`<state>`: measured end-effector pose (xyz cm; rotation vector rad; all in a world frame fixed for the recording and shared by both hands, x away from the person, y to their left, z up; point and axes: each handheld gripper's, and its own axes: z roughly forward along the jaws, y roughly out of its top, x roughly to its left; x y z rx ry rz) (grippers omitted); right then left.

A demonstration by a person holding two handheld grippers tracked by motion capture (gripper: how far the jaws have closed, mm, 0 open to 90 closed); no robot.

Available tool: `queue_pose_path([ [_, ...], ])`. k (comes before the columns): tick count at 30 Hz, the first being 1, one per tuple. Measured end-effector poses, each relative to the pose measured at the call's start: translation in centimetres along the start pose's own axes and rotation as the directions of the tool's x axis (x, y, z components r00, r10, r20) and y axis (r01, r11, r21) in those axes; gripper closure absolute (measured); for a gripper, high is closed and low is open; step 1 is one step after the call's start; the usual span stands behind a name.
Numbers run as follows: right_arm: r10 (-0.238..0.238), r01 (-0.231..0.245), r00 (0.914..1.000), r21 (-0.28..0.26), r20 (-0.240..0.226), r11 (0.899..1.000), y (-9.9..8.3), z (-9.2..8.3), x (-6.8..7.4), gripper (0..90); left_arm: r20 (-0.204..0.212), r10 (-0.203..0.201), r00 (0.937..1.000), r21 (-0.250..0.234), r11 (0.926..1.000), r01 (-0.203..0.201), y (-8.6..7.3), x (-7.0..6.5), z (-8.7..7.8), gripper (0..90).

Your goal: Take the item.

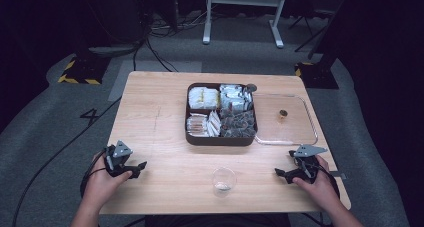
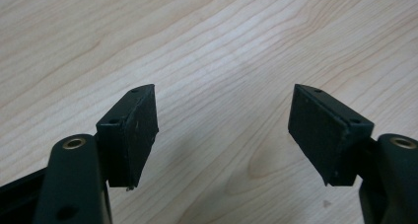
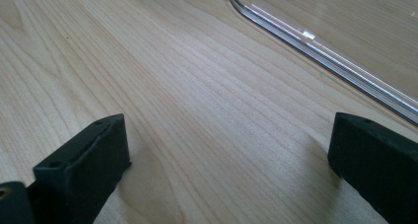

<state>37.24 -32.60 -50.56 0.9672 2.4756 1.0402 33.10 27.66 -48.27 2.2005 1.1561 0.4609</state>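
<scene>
The left tongs [image 1: 140, 165] rest at the near left of the bench [image 1: 155, 112], jaws spread wide over bare wood with nothing between them. The right tongs [image 1: 278, 172] sit at the near right, also agape and empty. Between them, near the front edge, stands a clear cup [image 1: 223, 181]. Farther off lies a 4-compartment tray [image 1: 221, 139], a clear lid [image 1: 300, 137] touching its right side.

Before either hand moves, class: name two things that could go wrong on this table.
1. The clear cup stands near the front edge between the left gripper and right gripper; a sweeping hand could topple it.
2. The transparent lid beside the compartment box is hard to see; open fingers might snag its rim.
</scene>
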Motion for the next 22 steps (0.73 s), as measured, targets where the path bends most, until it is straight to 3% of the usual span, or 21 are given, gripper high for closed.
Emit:
queue_pose_path([
  [5,-0.001,0.001,1.0,0.0,-0.002,1.0,0.0,0.0,0.0,2.3,0.009,-0.018,0.9998,0.033,0.9993,0.017,-0.7,0.2,0.9,26.5],
  [7,-0.002,0.002,1.0,-0.001,-0.003,1.0,0.0,0.0,0.0,2.3,0.023,-0.039,0.999,0.005,0.9992,0.039,-1.0,0.3,1.2,22.8],
  [11,-0.003,0.003,1.0,-0.001,-0.004,1.0,0.0,0.0,0.0,2.3,0.022,-0.032,0.9992,-0.051,0.9982,0.033,-1.5,0.4,1.6,16.2],
  [22,0.001,-0.001,1.0,0.003,0.009,1.0,0.0,0.0,0.1,1.4,0.031,-0.027,0.9992,-0.045,0.9986,0.028,-1.5,0.5,1.6,13.3],
])
